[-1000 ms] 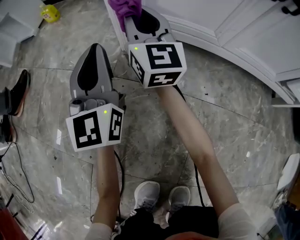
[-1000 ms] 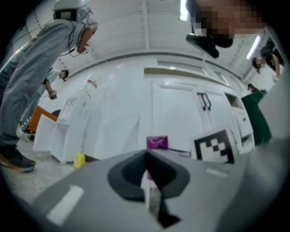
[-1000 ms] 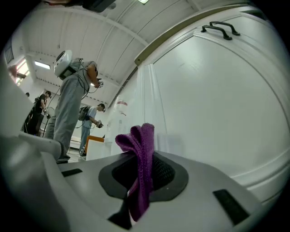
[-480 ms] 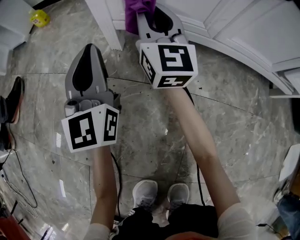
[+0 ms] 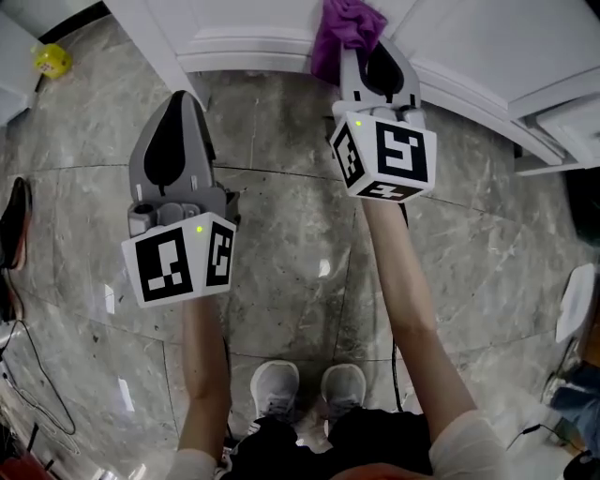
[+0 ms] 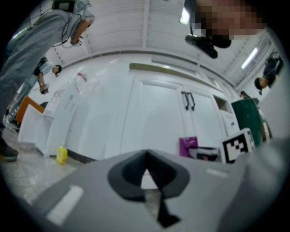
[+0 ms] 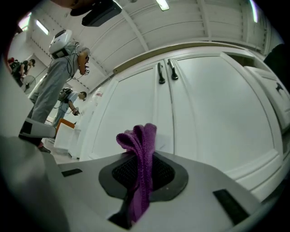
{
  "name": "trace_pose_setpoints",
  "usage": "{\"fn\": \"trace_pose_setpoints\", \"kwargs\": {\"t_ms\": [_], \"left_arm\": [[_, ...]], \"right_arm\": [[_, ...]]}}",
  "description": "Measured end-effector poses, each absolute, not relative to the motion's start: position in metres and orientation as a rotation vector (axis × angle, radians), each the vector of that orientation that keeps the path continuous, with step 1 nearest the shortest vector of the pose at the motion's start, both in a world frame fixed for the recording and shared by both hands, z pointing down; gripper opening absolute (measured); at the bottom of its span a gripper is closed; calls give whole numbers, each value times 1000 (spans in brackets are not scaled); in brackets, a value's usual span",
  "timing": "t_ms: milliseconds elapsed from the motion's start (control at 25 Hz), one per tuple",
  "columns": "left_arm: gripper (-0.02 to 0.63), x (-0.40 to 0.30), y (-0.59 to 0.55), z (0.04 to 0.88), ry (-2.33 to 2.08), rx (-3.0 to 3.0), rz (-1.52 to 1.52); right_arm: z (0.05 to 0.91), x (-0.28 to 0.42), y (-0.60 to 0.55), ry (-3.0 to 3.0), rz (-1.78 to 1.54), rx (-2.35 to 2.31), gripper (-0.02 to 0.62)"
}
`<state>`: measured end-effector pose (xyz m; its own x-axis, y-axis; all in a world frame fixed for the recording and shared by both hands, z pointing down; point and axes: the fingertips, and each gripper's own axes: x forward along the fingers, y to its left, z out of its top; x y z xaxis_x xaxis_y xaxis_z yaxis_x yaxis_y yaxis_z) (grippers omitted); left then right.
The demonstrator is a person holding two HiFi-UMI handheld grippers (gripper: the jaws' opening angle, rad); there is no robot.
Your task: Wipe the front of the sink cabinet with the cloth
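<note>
Your right gripper [image 5: 373, 58] has its jaws closed on the cloth [image 5: 345, 26], a purple bunch that sticks out past the tips on the far side. It is low down at the foot of the cabinet [image 5: 487, 42]. The cloth is at, or just short of, the white base moulding; from above I cannot tell whether it touches. The right gripper view looks up at the pair of doors with two dark handles [image 7: 165, 71] near their top, and the cloth stands in front of the lower part of the left door.

Your left gripper [image 5: 176, 112] is to the left and nearer you, over the floor [image 5: 291, 281] and apart from the cabinet. Its jaws are together with nothing between them.

I judge this to be the approach, or the very start of the wipe: the cloth is gripped and brought to the front, but no stroke is clearly under way.

The next move calls for pressing the bunch onto a door face and sweeping it across. Tilt the gripper so that the cloth, not the jaw tips, meets the paint. Only a narrow fold looks pinched, so grip firmly and press lightly, or the cloth may drag out. The left gripper has no part here; hold it clear of the doors.
</note>
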<state>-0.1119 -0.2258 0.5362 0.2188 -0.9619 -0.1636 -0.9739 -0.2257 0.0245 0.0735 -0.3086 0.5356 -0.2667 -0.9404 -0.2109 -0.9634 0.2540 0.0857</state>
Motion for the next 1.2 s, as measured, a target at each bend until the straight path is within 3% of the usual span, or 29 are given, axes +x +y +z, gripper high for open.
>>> {"fn": "trace_pose_setpoints", "kwargs": {"t_ms": [480,1200], "left_arm": [[5,-95,-224,532,1868,-2406,218],[5,-83,-239,543,1873,-2419,212]], "right_arm": [[542,121,-298,2298,188,-1894,51],[555,70,-269,2474,92,-1650,51]]}}
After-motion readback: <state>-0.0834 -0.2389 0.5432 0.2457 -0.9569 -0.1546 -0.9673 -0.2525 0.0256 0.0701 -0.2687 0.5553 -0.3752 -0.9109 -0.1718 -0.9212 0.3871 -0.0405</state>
